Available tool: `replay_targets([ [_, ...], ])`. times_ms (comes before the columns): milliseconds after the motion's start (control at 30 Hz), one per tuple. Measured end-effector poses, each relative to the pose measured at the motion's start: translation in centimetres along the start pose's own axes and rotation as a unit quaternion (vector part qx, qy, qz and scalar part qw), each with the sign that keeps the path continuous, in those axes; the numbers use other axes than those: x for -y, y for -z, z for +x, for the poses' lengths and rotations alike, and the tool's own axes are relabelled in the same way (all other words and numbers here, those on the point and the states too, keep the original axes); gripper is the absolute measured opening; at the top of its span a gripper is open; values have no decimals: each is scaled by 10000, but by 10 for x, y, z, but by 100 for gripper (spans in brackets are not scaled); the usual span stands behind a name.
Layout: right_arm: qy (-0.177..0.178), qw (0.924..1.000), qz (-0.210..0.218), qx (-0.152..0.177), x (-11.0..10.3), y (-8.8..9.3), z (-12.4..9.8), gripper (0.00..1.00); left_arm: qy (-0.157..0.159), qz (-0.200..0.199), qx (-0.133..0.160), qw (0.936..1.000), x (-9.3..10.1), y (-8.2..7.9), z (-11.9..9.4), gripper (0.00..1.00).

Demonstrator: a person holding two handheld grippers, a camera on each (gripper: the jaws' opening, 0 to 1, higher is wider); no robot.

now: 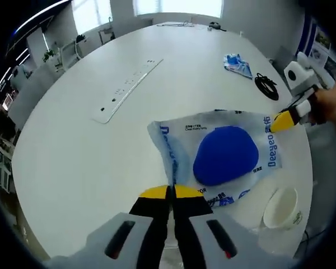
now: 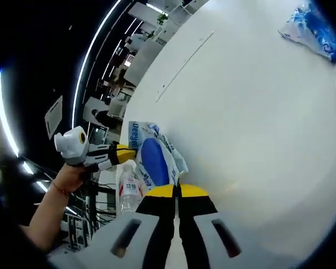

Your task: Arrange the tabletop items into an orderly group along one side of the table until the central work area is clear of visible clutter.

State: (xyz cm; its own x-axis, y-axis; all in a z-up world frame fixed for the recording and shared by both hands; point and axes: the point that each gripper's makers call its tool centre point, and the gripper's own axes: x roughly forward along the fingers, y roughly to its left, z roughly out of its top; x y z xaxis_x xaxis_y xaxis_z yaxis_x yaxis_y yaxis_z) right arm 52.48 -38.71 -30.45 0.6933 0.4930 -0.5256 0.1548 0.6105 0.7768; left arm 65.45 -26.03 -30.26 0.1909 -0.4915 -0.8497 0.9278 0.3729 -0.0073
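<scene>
A clear plastic bag [image 1: 176, 140] with blue print holds a round blue pad [image 1: 224, 154] and is stretched just above the white table [image 1: 73, 157]. My left gripper [image 1: 171, 191] is shut on the bag's near edge. My right gripper [image 1: 284, 120], held by a hand, pinches the far edge. In the right gripper view the same bag [image 2: 151, 154] runs from my right gripper [image 2: 175, 190], shut on it, to the left gripper [image 2: 126, 154] at its other end.
A white cup [image 1: 281, 207] sits near the table edge beside the bag. A coiled black cable [image 1: 266, 85] and a blue-white packet [image 1: 238, 64] lie farther off. A flush power strip [image 1: 129, 89] crosses the table. A water bottle [image 2: 129, 190] stands below the bag.
</scene>
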Motion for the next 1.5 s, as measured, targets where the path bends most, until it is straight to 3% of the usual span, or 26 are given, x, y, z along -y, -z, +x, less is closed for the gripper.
replay_targets([
  [67,27,9996,-275,-12,0,-4,-4,0,13,-75,84,9999,3,-3,-4,0],
  [367,-13,9968,-799,98,-5,-29,-21,0,-17,-378,364,9986,16,-12,-17,0],
  [500,-13,9959,-884,186,-2,-42,-28,0,-6,-506,528,9973,23,-19,-23,0],
  [967,-132,9885,-1506,46,-6,-71,-59,0,-16,-894,934,9916,52,-42,-37,0],
  [1200,-152,9815,-1911,38,-4,-99,-75,0,37,-1143,1182,9864,71,-58,-40,0],
  [1500,-215,9774,-2097,158,-4,-137,-92,0,146,-1407,1447,9793,96,-83,-40,0],
])
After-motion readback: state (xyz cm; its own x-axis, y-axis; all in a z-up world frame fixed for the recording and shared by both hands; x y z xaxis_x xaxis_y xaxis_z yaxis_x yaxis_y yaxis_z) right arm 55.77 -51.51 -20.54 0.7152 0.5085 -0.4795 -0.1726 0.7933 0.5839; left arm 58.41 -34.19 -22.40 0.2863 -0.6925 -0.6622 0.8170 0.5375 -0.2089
